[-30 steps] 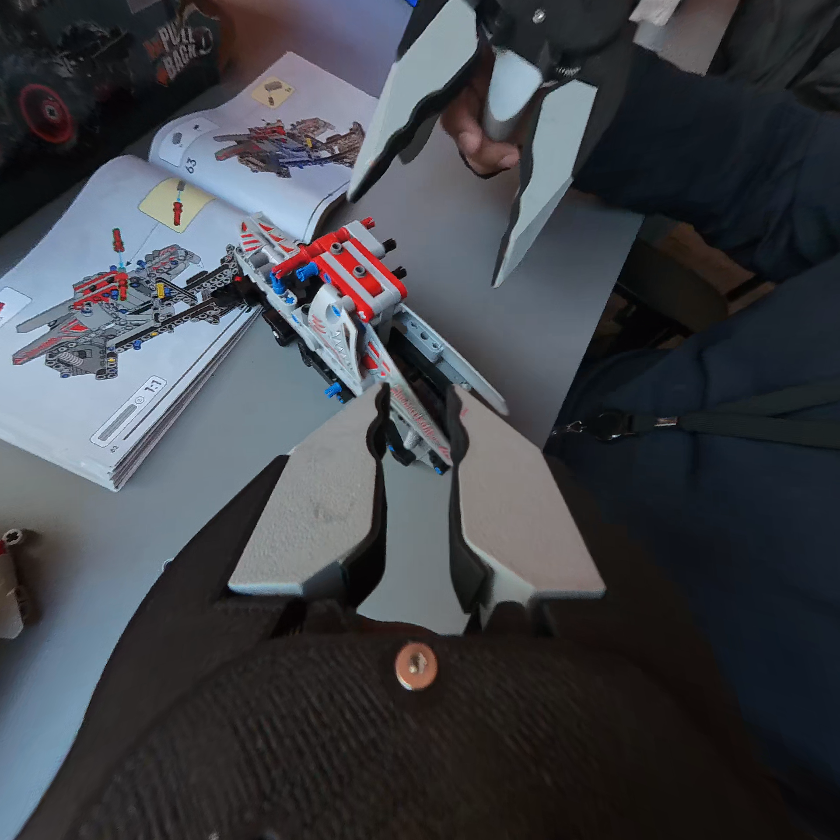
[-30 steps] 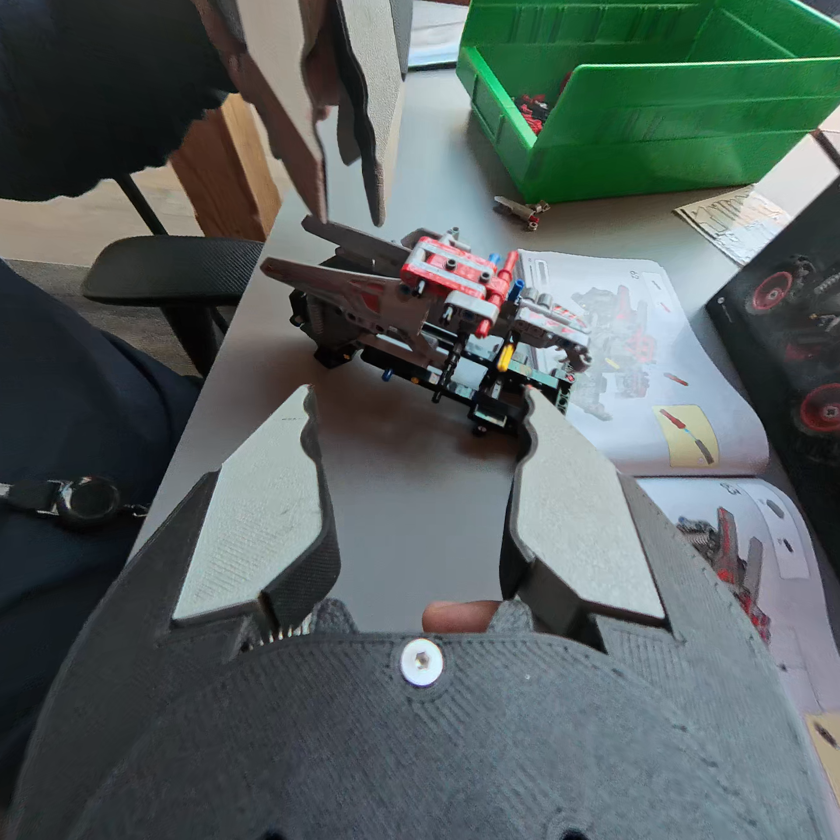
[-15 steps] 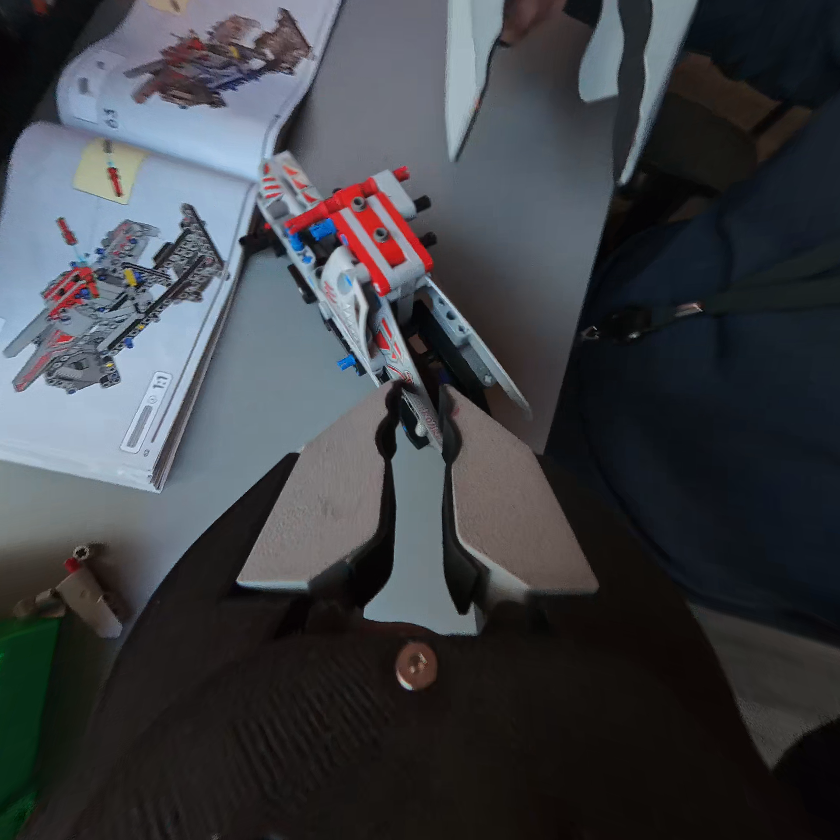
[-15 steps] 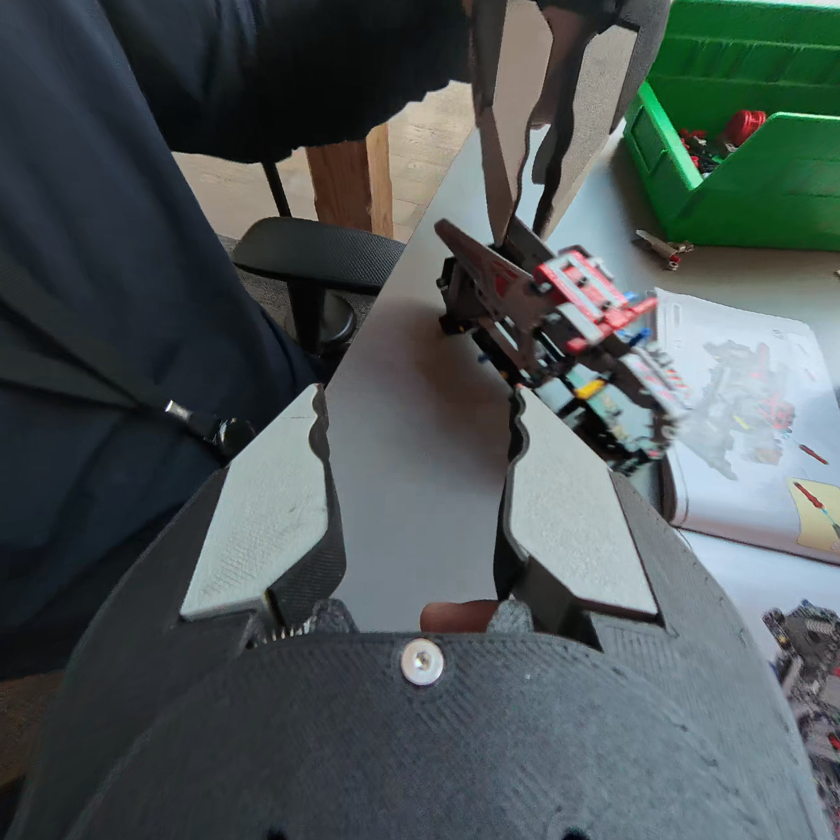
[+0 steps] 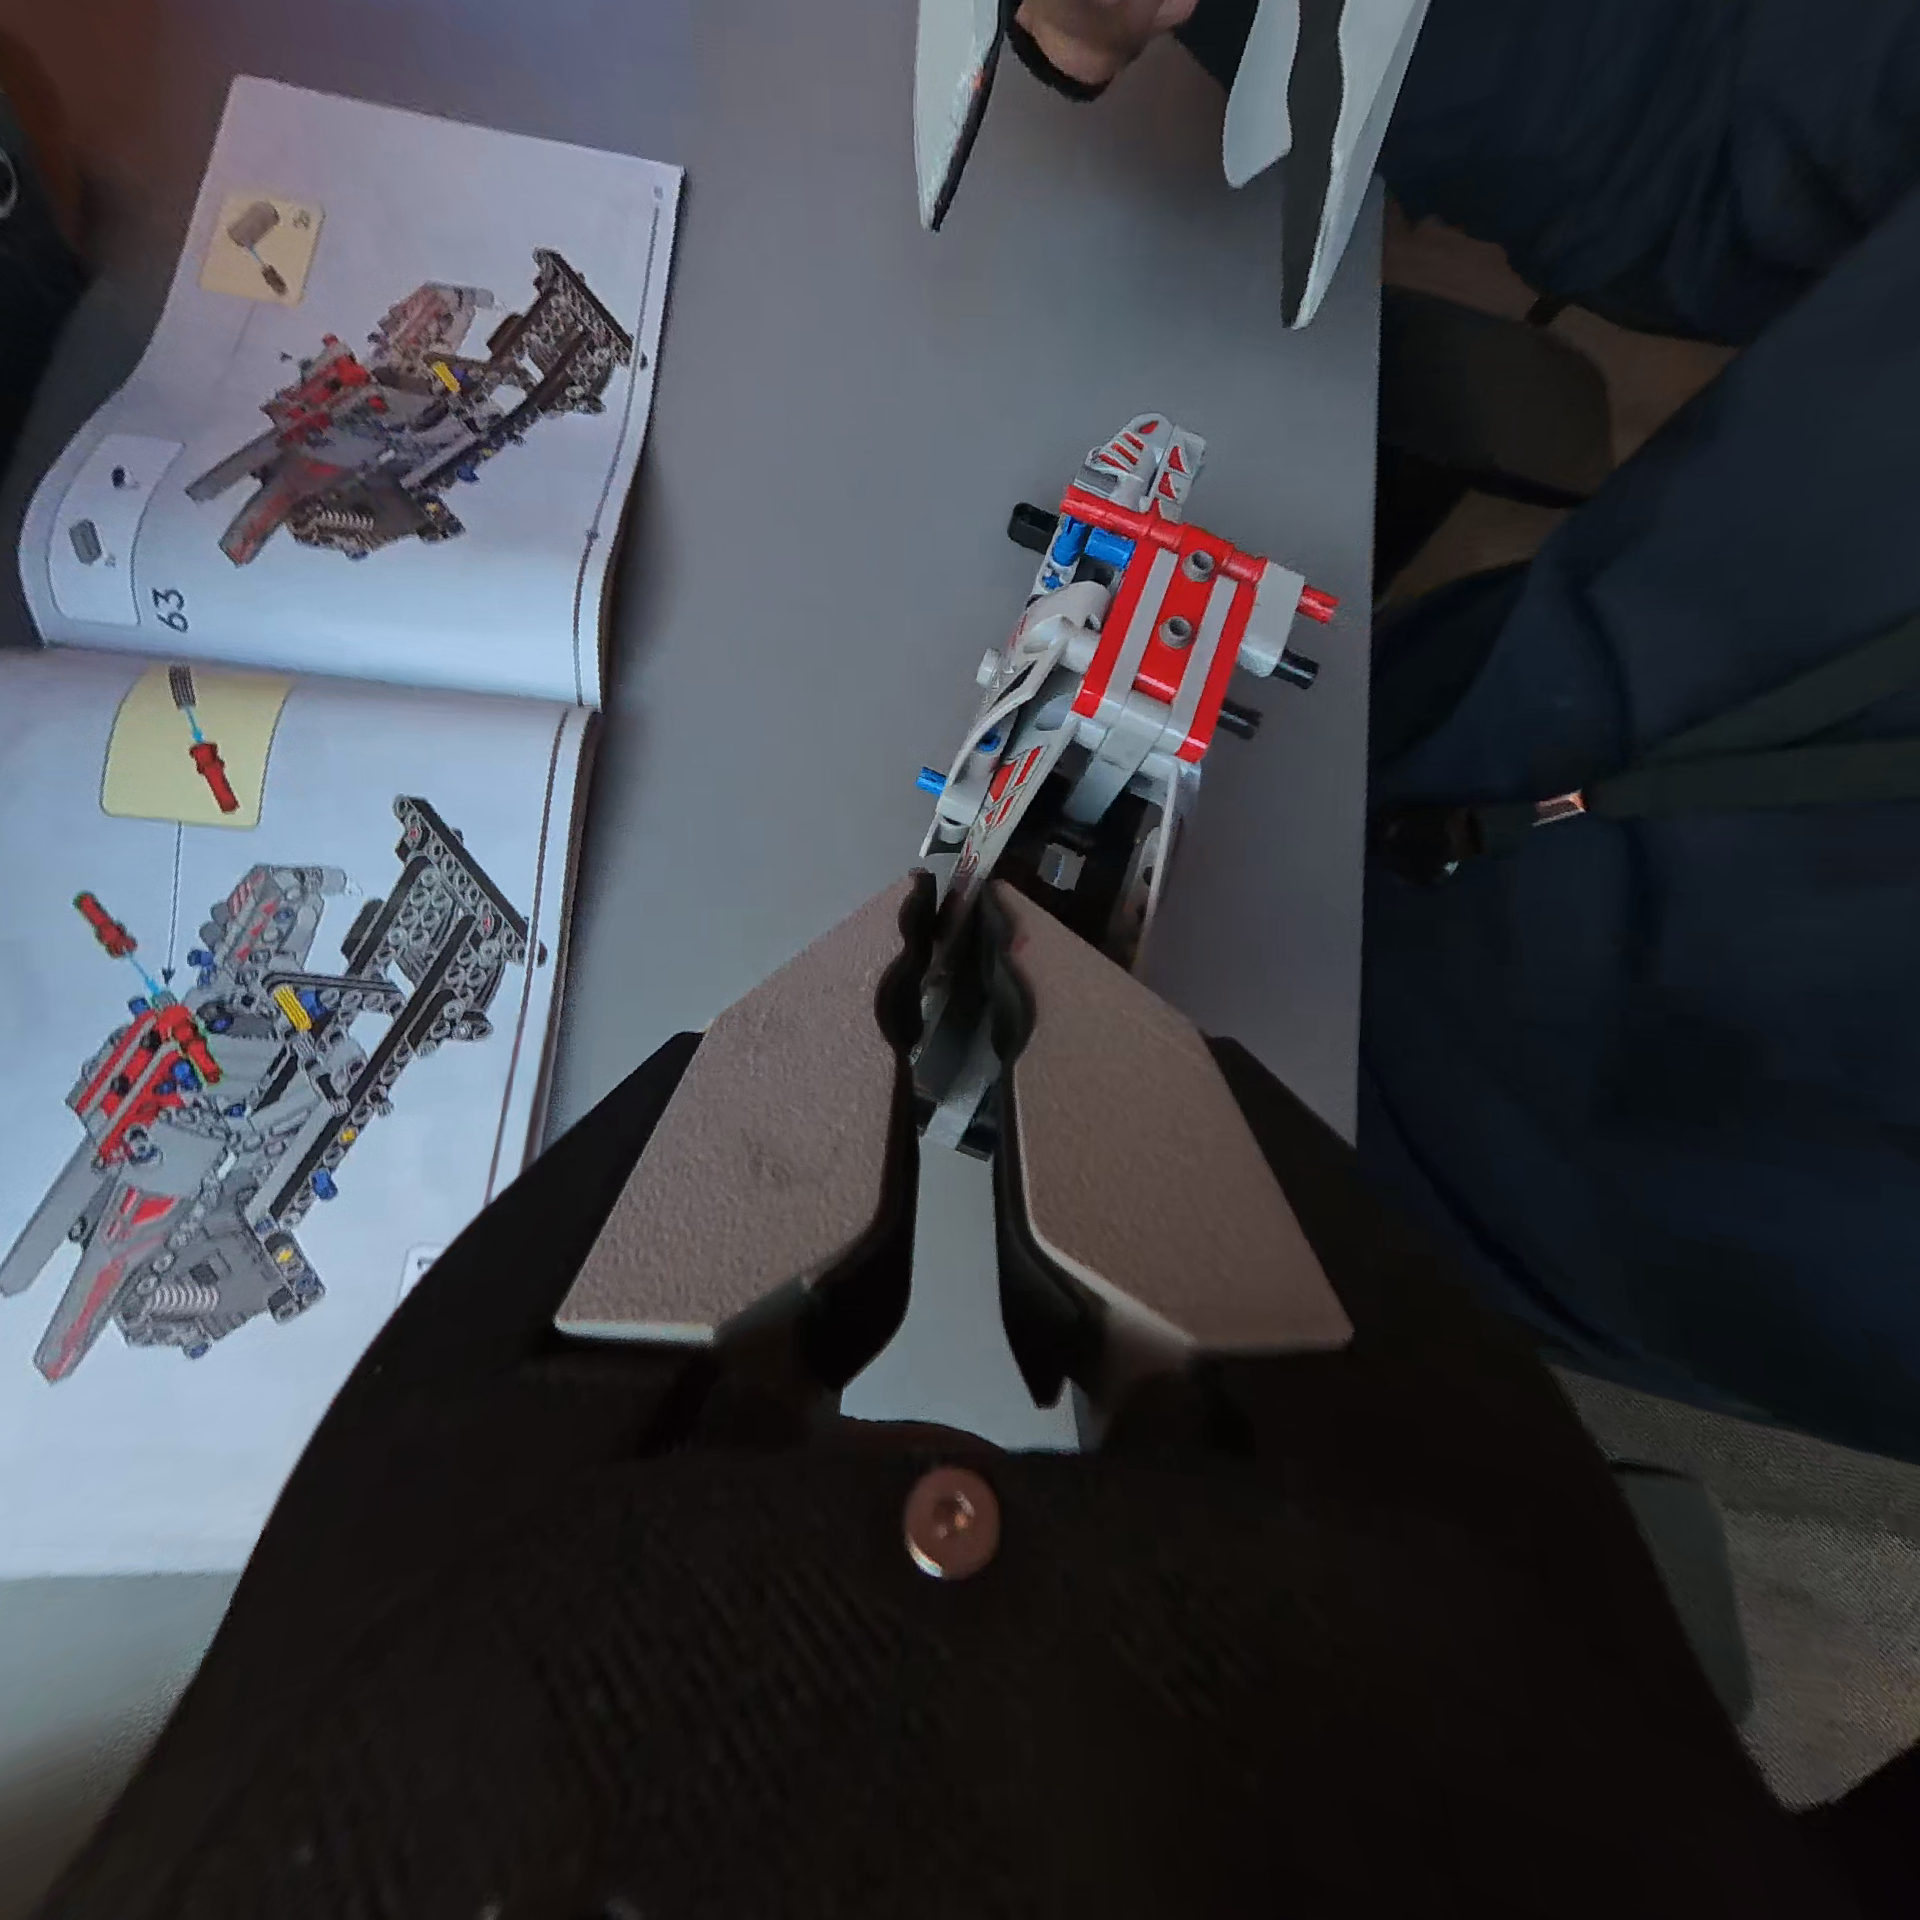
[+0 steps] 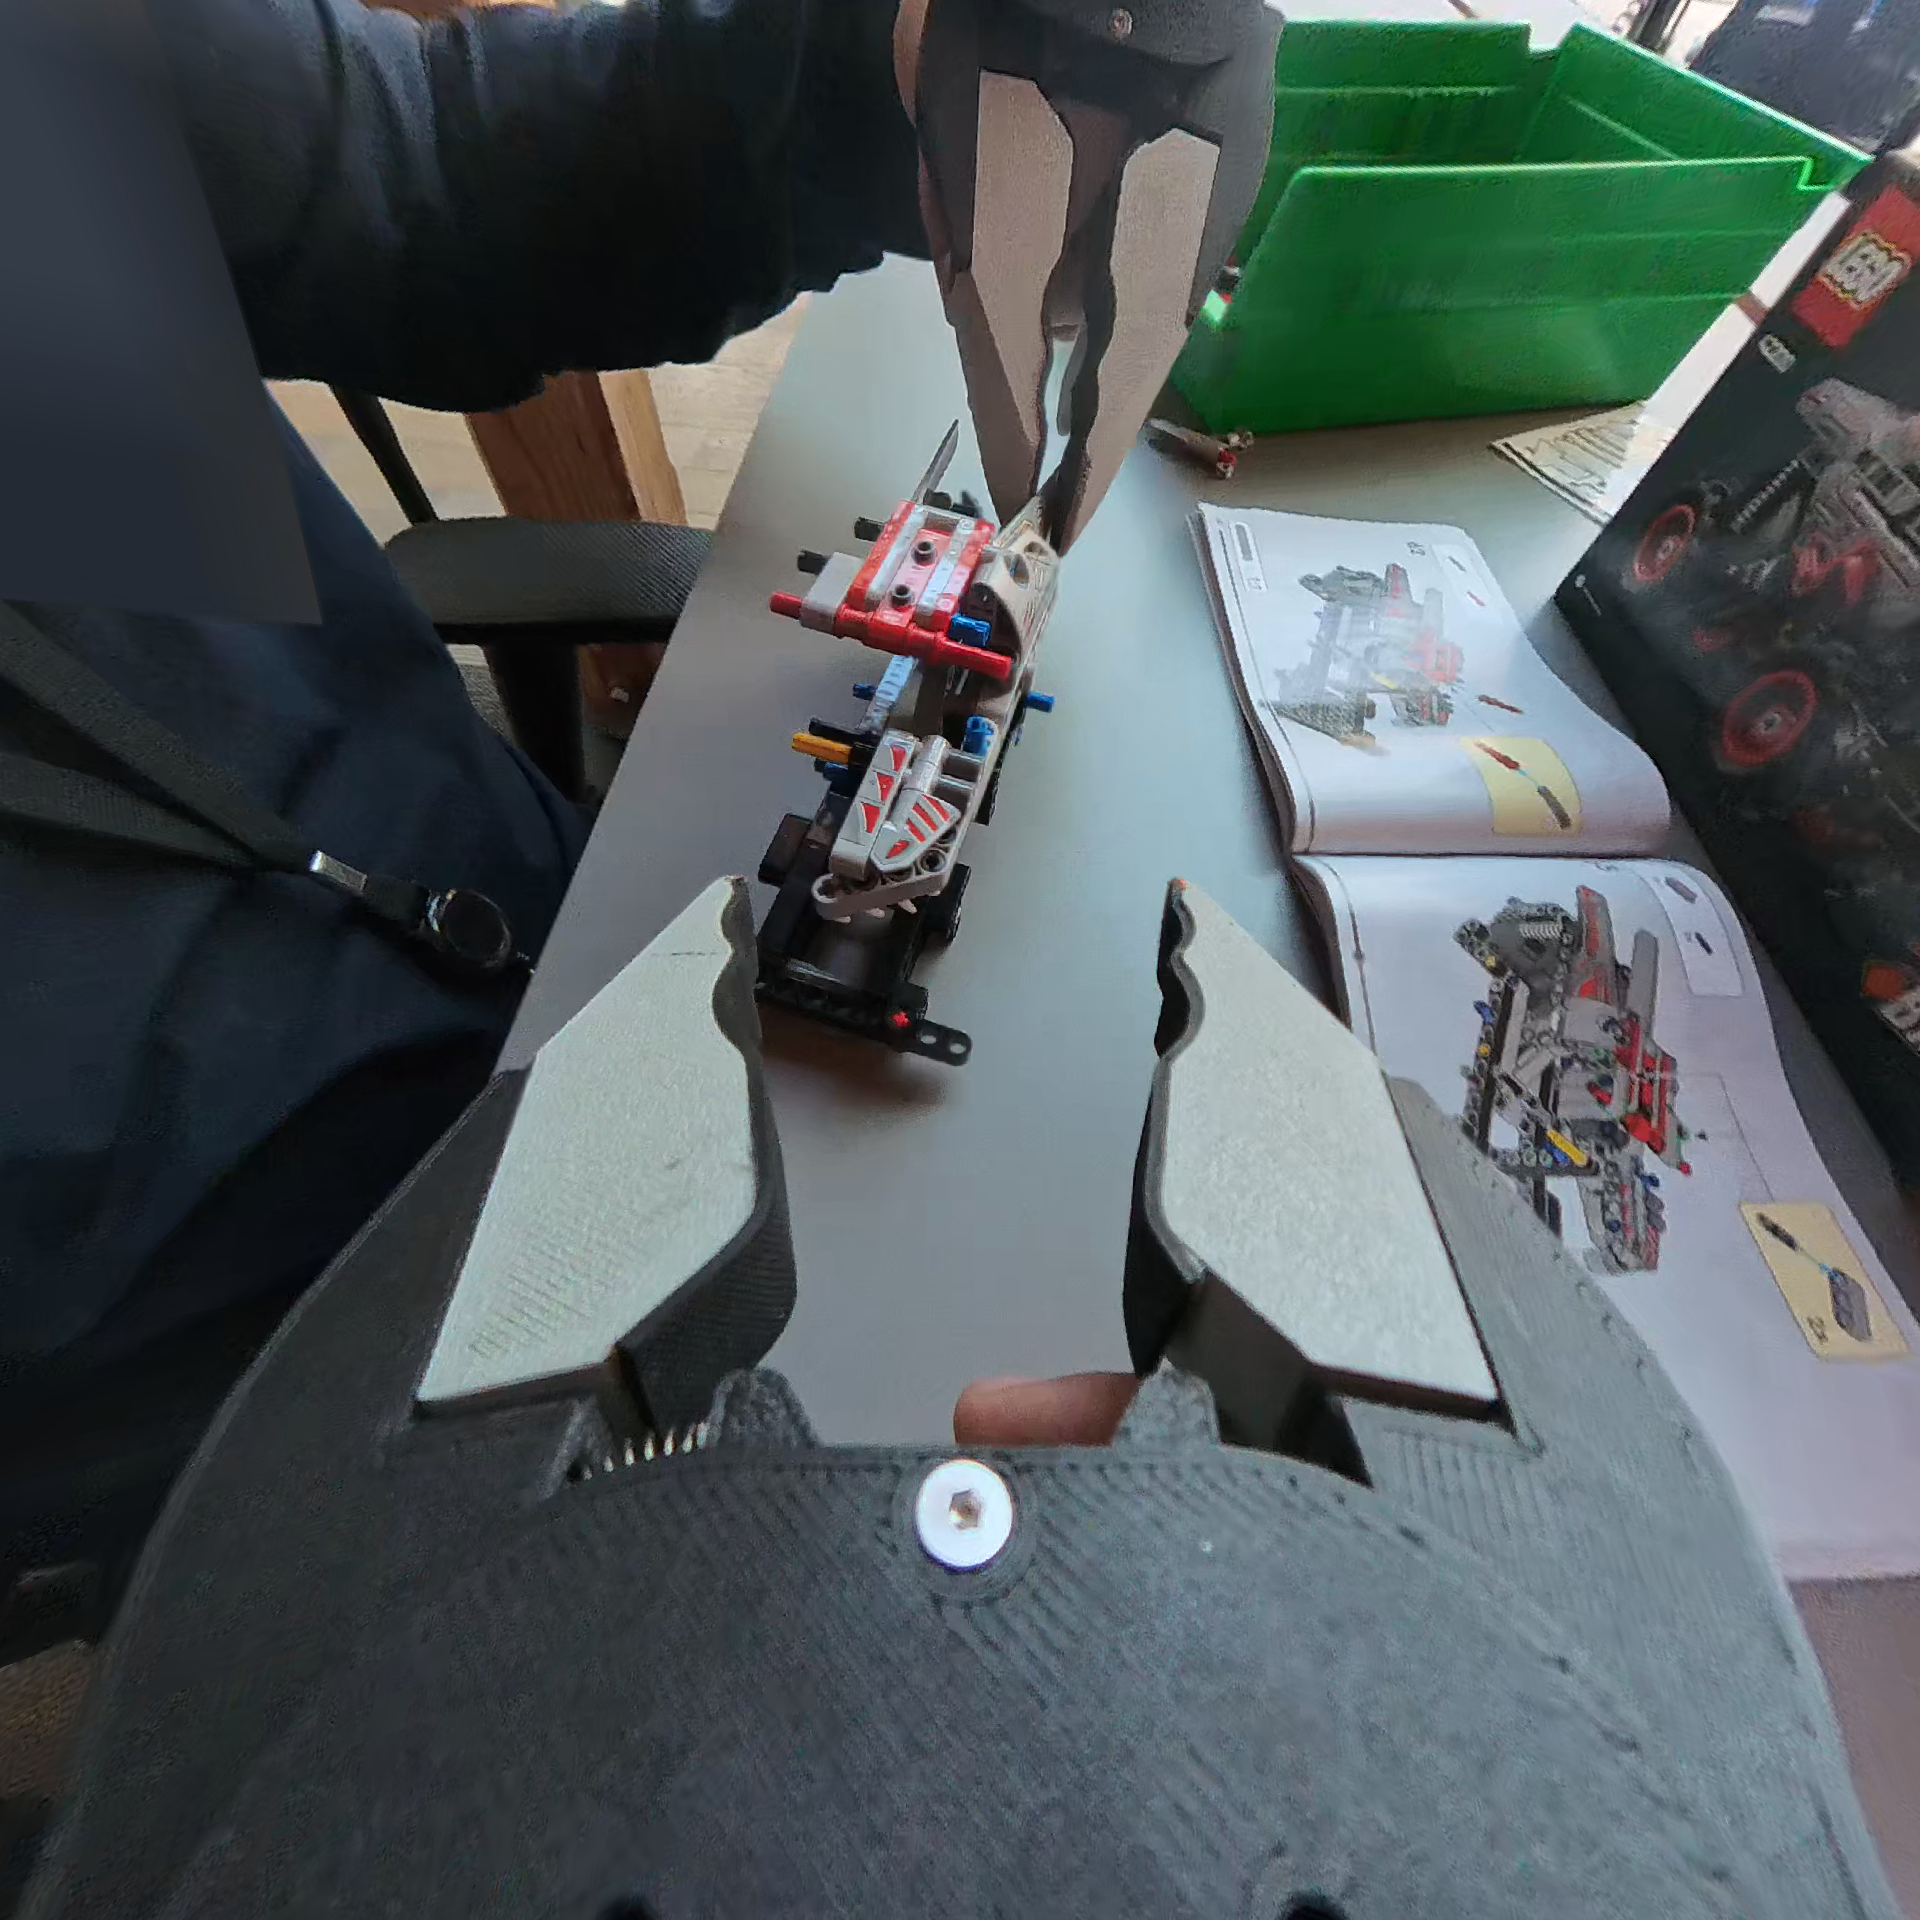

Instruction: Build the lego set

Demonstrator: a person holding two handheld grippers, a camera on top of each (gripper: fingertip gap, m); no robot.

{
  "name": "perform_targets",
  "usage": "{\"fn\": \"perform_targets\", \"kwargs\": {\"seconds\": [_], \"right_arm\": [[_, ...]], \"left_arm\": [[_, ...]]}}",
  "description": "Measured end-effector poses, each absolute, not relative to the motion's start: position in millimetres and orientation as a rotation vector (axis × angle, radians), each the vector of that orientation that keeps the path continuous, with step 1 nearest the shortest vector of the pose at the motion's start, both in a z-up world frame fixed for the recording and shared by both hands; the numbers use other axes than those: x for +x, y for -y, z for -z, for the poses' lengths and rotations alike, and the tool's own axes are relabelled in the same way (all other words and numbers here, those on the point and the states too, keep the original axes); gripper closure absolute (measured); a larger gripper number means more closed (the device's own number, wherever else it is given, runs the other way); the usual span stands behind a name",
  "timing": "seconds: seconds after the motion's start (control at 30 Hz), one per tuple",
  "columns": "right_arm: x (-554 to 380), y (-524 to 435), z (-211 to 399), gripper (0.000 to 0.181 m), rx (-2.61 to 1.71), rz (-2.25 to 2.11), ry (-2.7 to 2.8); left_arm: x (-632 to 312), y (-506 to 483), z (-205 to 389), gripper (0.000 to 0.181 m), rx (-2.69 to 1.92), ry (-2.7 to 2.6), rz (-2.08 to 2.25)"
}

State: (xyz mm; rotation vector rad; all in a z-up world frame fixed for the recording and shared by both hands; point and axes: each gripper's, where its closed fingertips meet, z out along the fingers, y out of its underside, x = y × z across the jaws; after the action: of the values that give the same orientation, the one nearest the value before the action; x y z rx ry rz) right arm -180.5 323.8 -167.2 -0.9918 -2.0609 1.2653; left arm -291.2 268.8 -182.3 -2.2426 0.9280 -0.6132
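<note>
The partly built lego model (image 5: 1164,634), red, grey and black, lies on the grey table (image 5: 810,416) close to its right edge. My left gripper (image 5: 956,899) is shut on the grey pointed panel at the model's near end. In the right wrist view the model (image 6: 914,727) runs lengthwise away from me, with the left gripper (image 6: 1049,488) pinching its far end from above. My right gripper (image 6: 954,904) is open and empty, hovering just short of the model's black rear end; it also shows at the top of the left wrist view (image 5: 1122,177).
An open instruction booklet (image 5: 312,623) lies beside the model, also seen in the right wrist view (image 6: 1455,779). A green bin (image 6: 1507,239) stands at the back, a small loose piece (image 6: 1205,447) before it. The set's black box (image 6: 1787,623) stands right. A person in dark blue (image 6: 260,935) sits at the table edge. The grippers' ends are close to 15 cm from one another.
My left gripper has closed on the model's panel and swung the model off the booklet towards the table edge, turning it lengthwise. My right gripper stays open and now faces the model's rear.
</note>
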Motion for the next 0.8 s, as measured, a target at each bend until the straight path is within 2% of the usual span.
{"fn": "perform_targets", "kwargs": {"seconds": [0.3, 0.43, 0.8], "right_arm": [[-164.4, -370.7, 158.5, 0.104, -1.09, -1.246, 1.905], [-161.1, -383.8, 157.4, 0.106, -1.117, -1.25, 1.858], [-170.9, -409.8, 149.3, 0.102, -1.145, -1.248, 1.671]], "left_arm": [[-263.9, -293.9, 181.9, 0.175, -2.221, -0.71, 0.655], [-259.9, -286.2, 173.4, 0.16, -2.163, -0.707, 0.693], [-329.8, -331.8, 126.7, 0.156, -1.863, -0.503, 0.434]]}}
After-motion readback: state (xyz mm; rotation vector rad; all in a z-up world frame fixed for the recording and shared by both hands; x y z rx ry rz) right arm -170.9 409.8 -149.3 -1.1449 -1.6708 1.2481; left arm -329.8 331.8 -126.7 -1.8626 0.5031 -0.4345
